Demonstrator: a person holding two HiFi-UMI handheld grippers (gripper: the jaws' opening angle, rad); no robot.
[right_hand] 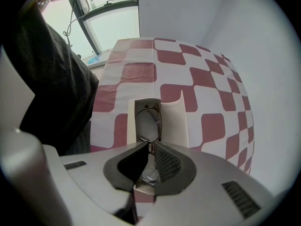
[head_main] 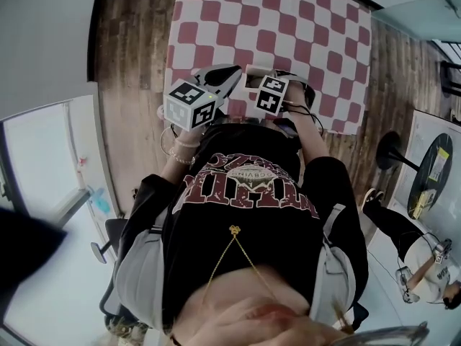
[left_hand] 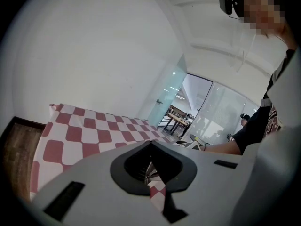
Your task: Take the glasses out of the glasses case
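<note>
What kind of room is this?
Probably an office or workroom: it has glass walls with desks behind them, a wood floor, and a table under a checked cloth.

Left gripper [left_hand: 151, 143] closed, right gripper [right_hand: 151, 146] gripping glasses [right_hand: 147, 124]

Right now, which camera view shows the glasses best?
The right gripper view: the glasses lie in the open case, one lens clear beyond the right claw. The head view hides them; the left gripper view shows none.
</note>
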